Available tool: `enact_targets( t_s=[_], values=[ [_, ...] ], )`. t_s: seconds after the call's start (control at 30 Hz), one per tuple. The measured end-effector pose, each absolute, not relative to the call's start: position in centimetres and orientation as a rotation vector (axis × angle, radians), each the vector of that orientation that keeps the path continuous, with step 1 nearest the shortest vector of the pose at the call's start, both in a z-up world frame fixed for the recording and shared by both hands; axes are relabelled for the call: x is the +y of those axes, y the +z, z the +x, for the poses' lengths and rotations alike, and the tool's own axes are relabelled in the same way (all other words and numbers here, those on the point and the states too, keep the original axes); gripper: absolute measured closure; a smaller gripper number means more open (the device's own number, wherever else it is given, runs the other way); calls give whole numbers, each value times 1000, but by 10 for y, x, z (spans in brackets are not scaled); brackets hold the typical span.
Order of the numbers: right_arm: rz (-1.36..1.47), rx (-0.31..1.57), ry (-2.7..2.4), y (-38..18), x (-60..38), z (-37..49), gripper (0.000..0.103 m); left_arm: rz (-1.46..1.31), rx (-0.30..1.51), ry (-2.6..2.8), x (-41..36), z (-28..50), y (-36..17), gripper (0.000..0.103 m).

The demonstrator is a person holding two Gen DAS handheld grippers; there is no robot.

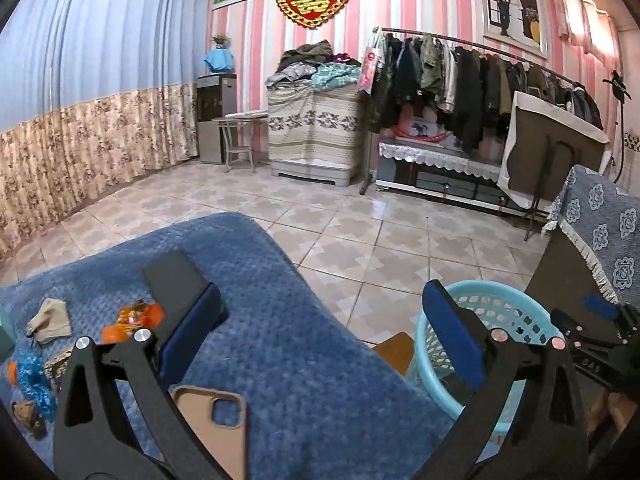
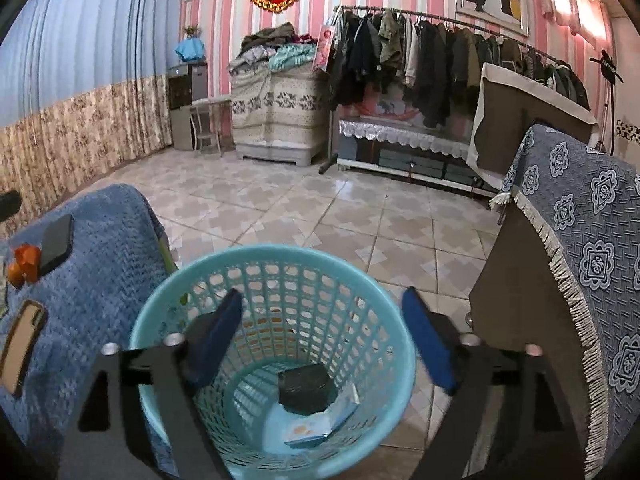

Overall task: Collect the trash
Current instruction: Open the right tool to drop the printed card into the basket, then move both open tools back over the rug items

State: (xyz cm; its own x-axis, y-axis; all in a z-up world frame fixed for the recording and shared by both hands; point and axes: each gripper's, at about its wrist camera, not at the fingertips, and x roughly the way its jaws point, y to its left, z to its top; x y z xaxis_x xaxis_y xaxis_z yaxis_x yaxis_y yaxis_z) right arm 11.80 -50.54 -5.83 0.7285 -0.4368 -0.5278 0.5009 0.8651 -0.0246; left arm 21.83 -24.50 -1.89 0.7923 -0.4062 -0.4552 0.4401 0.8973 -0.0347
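Observation:
My left gripper (image 1: 324,320) is open and empty above the blue-covered table (image 1: 280,320). Trash lies at the table's left: an orange wrapper (image 1: 132,320), a beige crumpled scrap (image 1: 50,316), a blue crinkled wrapper (image 1: 34,384) and a brown bit (image 1: 26,414). My right gripper (image 2: 324,344) is open and empty, directly over the turquoise mesh bin (image 2: 160,308). In the bin lie a dark square piece (image 2: 306,390) and a white-blue paper (image 2: 320,424). The bin also shows in the left wrist view (image 1: 516,316), right of the table.
A dark phone (image 2: 58,242) and a tan phone case (image 1: 212,420) lie on the table. A cabinet with a blue patterned cloth (image 2: 580,260) stands right of the bin. Tiled floor (image 2: 320,208) stretches to a clothes rack (image 2: 440,52) and covered furniture at the far wall.

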Motion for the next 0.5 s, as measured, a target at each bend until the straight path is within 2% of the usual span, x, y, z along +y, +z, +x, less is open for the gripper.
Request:
enact_targets(
  t_s=[0.13, 0.2, 0.5],
  values=[
    [138, 527, -503, -48, -496, 114, 14, 55, 458, -424, -219, 213, -10, 5],
    [141, 514, -493, -42, -489, 112, 9, 44, 451, -405, -204, 209, -5, 5],
    [140, 450, -408, -18, -439, 100, 6, 17, 429, -319, -140, 186, 8, 5]
  ],
)
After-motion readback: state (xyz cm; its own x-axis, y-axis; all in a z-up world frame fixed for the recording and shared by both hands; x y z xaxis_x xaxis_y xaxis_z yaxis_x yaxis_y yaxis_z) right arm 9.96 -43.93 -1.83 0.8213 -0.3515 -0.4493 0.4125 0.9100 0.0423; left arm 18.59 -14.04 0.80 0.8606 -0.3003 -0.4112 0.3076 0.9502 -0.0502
